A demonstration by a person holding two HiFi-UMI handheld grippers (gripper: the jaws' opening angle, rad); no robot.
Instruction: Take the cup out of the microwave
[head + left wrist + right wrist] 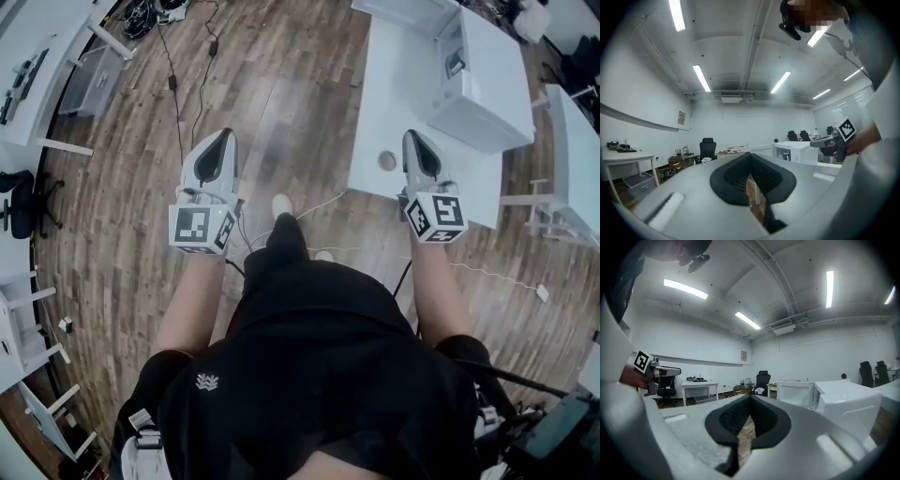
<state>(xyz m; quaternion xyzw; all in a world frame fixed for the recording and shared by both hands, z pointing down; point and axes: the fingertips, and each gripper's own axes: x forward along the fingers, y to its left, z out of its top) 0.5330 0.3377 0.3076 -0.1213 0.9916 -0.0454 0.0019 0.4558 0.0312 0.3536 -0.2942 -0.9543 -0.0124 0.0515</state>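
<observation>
Nearest the camera, the person's black shirt (319, 375) fills the lower frame of the head view, with both forearms held out forward over a wood-plank floor (281, 84).

Left gripper (222, 137): held about level. Its own view shows the jaw tips met and nothing between them; only floor shows through the slot behind the tips.

Right gripper (413, 137): also about level, just beside the near edge of the white table (394, 103). Jaws are fully together and empty.

The two grippers are well apart, one on each side of the person's shoe (281, 202). Neither touches anything.

Further out, a white microwave (487, 84) stands on the table ahead of the right gripper. Its door appears to stand open to the side.

Cup (785, 156): in the left gripper view, a small pale object sits in the microwave's open front. It is too small to confirm in detail. It is well away from both grippers.

Farthest, dark cables (178, 94) trail across the floor, and a black office chair (21, 208) stands at the left edge beside white desks.
</observation>
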